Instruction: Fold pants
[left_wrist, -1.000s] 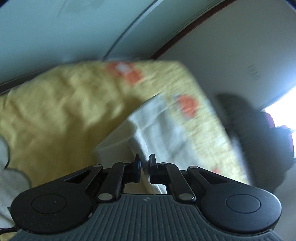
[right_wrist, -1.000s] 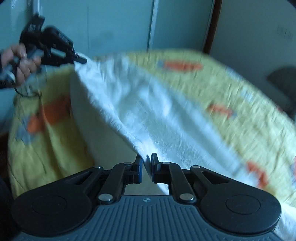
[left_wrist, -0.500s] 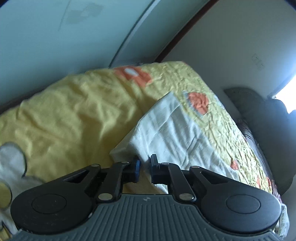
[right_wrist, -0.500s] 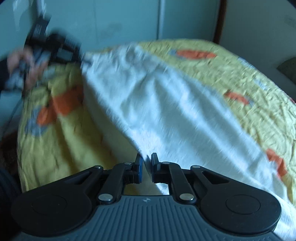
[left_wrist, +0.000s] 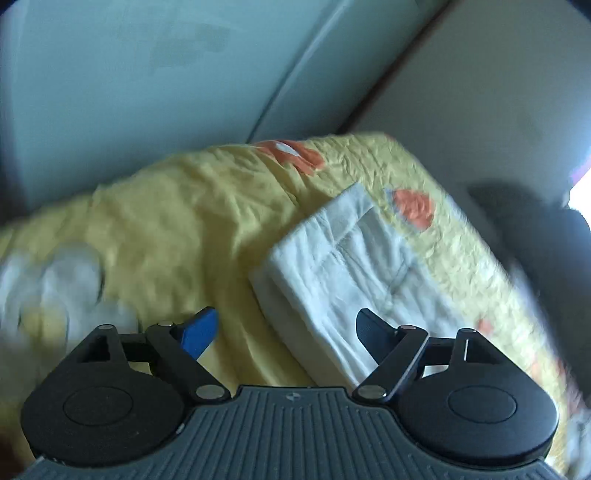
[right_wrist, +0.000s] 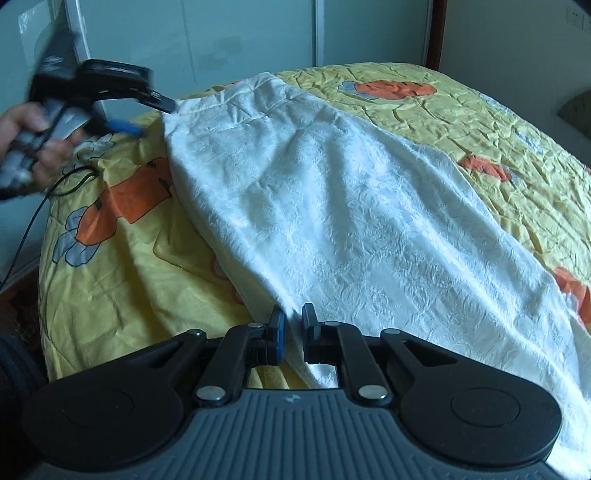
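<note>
The white pants (right_wrist: 332, 206) are laid along the yellow bedspread (right_wrist: 122, 280) of the bed, folded lengthwise, with the waistband end toward the far edge and the leg end near the right gripper (right_wrist: 290, 334).

Risks from this state:
- The left gripper (left_wrist: 284, 332) is opening, and no fabric is seen between its fingers in the left wrist view; the waistband corner lies just beyond the right-hand finger. If the right gripper is pulled while this end is free, the fold can be dragged out of line or the upper layer can slide off the lower one.
- The right gripper is pressed together on the near edge of the pants. How many layers are pinched cannot be told. If only one layer is held, the layers can separate when the end is lifted.
- The bedspread is wrinkled and soft, so it may be caught with the cloth or shifted under it.
- A cable (right_wrist: 29, 229) hangs below the person's left hand (right_wrist: 35, 144) and could snag on the bed edge.

Pose: in the right wrist view the left gripper is held at the upper left, just beside the waistband corner, with its fingers spread and angled downward. The right gripper is held low over the near end, also angled downward, with cloth running between its fingers.
</note>
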